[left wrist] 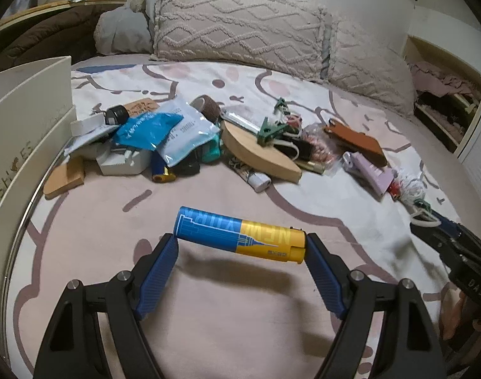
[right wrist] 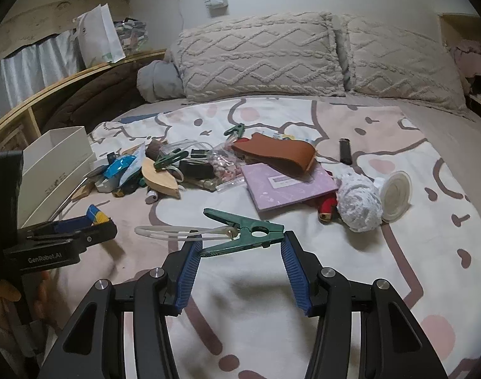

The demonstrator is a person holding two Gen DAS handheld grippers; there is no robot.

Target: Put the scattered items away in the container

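My left gripper (left wrist: 242, 241) is shut on a blue and yellow lighter (left wrist: 228, 232), gripped end to end and held above the bedspread; its shadow falls below. In the right wrist view the same gripper (right wrist: 92, 224) shows at the left with the lighter (right wrist: 97, 216). My right gripper (right wrist: 240, 244) is shut on a green clip (right wrist: 246, 237) that trails a white cord loop (right wrist: 171, 232), also lifted off the bed. The white open box (left wrist: 29, 110) (right wrist: 60, 158) stands at the left edge of the bed.
A pile of packets, a wooden boat shape (right wrist: 160, 175) and small items lies beside the box. A pink booklet (right wrist: 288, 186), brown leather case (right wrist: 278, 154), white yarn ball (right wrist: 360, 205), plastic lid (right wrist: 396, 195) and black lighter (right wrist: 345, 151) lie to the right. Pillows (right wrist: 259, 53) line the back.
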